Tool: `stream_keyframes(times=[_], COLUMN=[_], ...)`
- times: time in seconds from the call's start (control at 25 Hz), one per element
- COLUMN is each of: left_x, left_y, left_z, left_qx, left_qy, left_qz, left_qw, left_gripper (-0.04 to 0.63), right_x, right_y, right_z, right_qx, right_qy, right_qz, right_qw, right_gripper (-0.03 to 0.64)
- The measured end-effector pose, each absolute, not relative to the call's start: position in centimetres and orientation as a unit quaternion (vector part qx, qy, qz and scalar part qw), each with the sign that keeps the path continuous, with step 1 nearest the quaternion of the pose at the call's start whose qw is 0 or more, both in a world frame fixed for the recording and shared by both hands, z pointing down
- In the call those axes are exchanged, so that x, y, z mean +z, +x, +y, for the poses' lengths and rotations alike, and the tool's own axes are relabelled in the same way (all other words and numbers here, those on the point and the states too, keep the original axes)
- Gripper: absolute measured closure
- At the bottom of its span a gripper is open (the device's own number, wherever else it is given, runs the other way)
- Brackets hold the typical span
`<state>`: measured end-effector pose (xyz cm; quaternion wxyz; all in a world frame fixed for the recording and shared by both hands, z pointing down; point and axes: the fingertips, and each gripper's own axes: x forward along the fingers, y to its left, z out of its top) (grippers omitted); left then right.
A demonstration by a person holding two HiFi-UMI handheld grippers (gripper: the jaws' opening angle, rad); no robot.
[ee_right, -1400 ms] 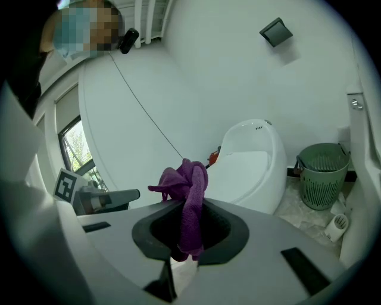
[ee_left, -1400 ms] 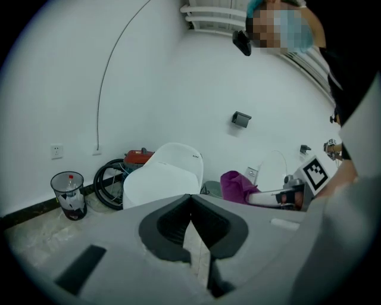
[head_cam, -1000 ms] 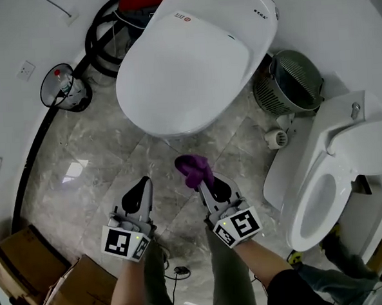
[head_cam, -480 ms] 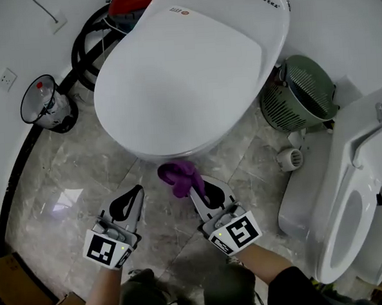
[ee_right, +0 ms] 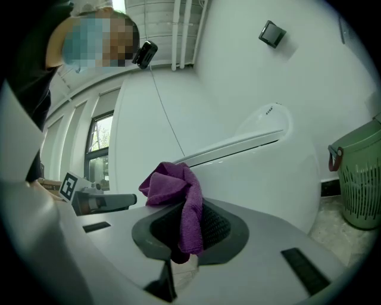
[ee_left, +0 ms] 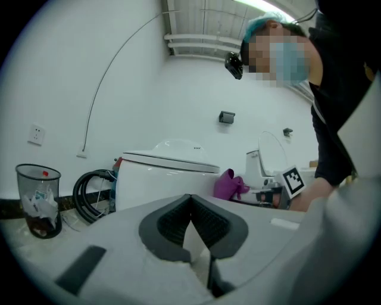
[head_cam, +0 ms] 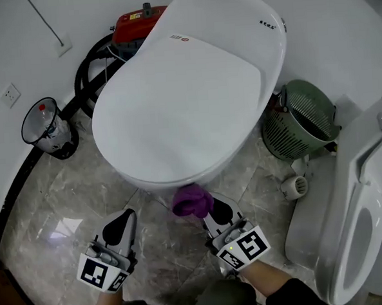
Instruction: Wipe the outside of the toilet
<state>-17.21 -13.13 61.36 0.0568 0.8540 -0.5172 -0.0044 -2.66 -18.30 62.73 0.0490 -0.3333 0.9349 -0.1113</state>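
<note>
One closed toilet (head_cam: 181, 104) and an open toilet (head_cam: 356, 222) on a grey marble floor (head_cam: 65, 201), white walls.
Right gripper (head_cam: 212, 209) clamps a purple cloth (head_cam: 193, 201) just below the closed toilet's front rim; left gripper (head_cam: 121, 225), jaws together and empty, is nearby. Green basket (head_cam: 302, 119) to its right, black hose (head_cam: 86, 77) and bin (head_cam: 44, 128) to its left.

Bright, even overhead light; a pale glare patch sits on the floor (head_cam: 60, 229) just left of the fingers of the left gripper (head_cam: 124, 217). Both gripper views bulge, darkening to black corners, with the near fingers soft.
</note>
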Motion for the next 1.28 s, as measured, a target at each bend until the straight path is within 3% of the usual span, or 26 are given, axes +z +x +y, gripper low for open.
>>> stream_keyframes(times=[0.32,0.72,1.28], left_x=[61.9,62.3,61.9], left_y=[-16.8,-11.5,-8.9], left_z=[-13.4,-14.2,-12.6], left_qx=[0.012,0.002,0.011], left_qy=[0.851,0.876,0.888], left_qz=[-0.523,-0.481,-0.457], left_qw=[0.043,0.044,0.050], left_gripper=[0.591,0.591,0.591], right_x=[62.2,62.6,63.4], right_y=[4.2,13.4,23.2], right_z=[-23.8,-34.0,-47.9], right_qx=[-0.079,-0.052,-0.052], right_qy=[-0.396,-0.482,-0.640], right_qz=[0.912,0.871,0.767], right_qw=[0.077,0.076,-0.020], right_gripper=[0.574,0.572,0.574])
